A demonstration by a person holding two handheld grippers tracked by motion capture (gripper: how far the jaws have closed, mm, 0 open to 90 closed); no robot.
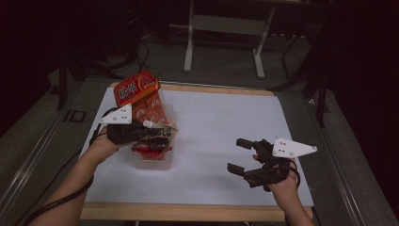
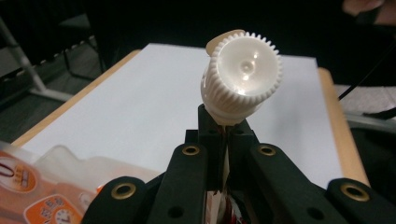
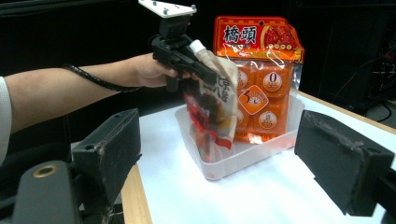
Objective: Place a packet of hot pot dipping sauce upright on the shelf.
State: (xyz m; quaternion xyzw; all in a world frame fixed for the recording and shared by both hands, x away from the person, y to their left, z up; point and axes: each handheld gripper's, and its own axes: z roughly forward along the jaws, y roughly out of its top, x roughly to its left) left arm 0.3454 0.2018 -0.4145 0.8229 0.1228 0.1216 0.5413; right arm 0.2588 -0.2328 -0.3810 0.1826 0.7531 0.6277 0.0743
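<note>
The left tongs (image 3: 198, 70) are clamped on the neck of a spouted pouch (image 3: 212, 109), just under its white ribbed cap (image 2: 241, 77), holding it upright over the near end of a clear tub (image 3: 243, 156). Behind it in the tub stands an orange packet (image 1: 141, 96). The right tongs (image 1: 241, 156) hang spread apart and empty, well away over the white surface (image 1: 221, 117).

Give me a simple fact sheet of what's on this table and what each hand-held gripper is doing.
surface: white table top
container: clear plastic tub
in tub: orange snack bag, standing upright
left hand-held gripper: shut on spouted pouch, just below its white ribbed cap
pouch position: hanging over the tub; whether it touches the tub is unclear
right hand-held gripper: open, holding nothing, apart from the tub
</note>
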